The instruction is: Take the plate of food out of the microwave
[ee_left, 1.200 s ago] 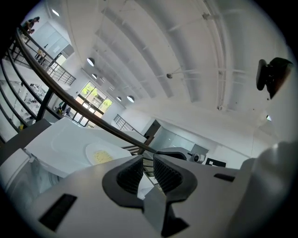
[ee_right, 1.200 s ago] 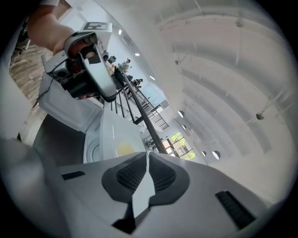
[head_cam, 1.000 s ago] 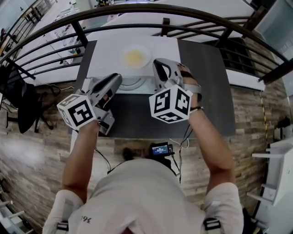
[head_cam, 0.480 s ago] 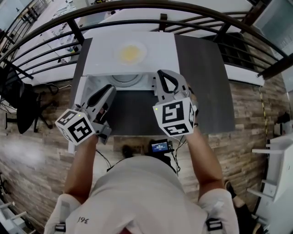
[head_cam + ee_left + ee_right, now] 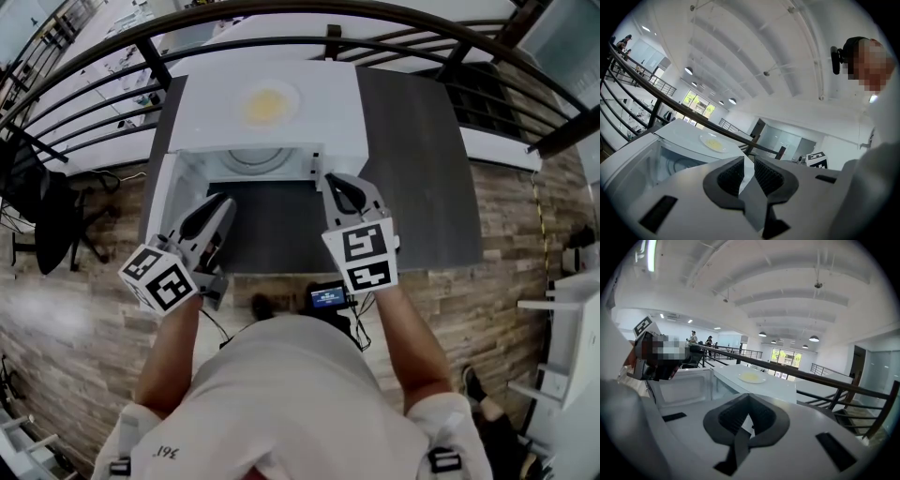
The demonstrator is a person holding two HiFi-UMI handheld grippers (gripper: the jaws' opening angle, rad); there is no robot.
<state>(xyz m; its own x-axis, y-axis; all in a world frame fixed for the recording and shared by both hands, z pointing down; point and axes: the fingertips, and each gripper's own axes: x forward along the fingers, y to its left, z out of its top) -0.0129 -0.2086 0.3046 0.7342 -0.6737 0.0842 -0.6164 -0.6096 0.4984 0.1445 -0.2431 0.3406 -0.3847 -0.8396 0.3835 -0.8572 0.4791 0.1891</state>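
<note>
A white plate with yellow food (image 5: 269, 101) rests on top of the white microwave (image 5: 319, 112), whose door (image 5: 172, 192) hangs open to the left. Inside, only the glass turntable (image 5: 255, 161) shows. My left gripper (image 5: 218, 203) hovers in front of the open door, its jaws a little apart with nothing between them (image 5: 749, 161). My right gripper (image 5: 339, 184) hangs before the microwave's right front corner, shut and empty (image 5: 749, 403). Both gripper views catch the plate (image 5: 712, 142) (image 5: 751, 377) on the microwave roof beyond the jaws.
The microwave stands on a dark grey table (image 5: 412, 169). A black railing (image 5: 281, 17) curves behind it. A small device with a lit screen (image 5: 328, 300) and cables lies on the wooden floor below the table's near edge. A black chair (image 5: 47, 216) stands at the left.
Both grippers have drawn back from the microwave toward the person and sunk lower. The right gripper has rolled, so its marker cube shows another face.
</note>
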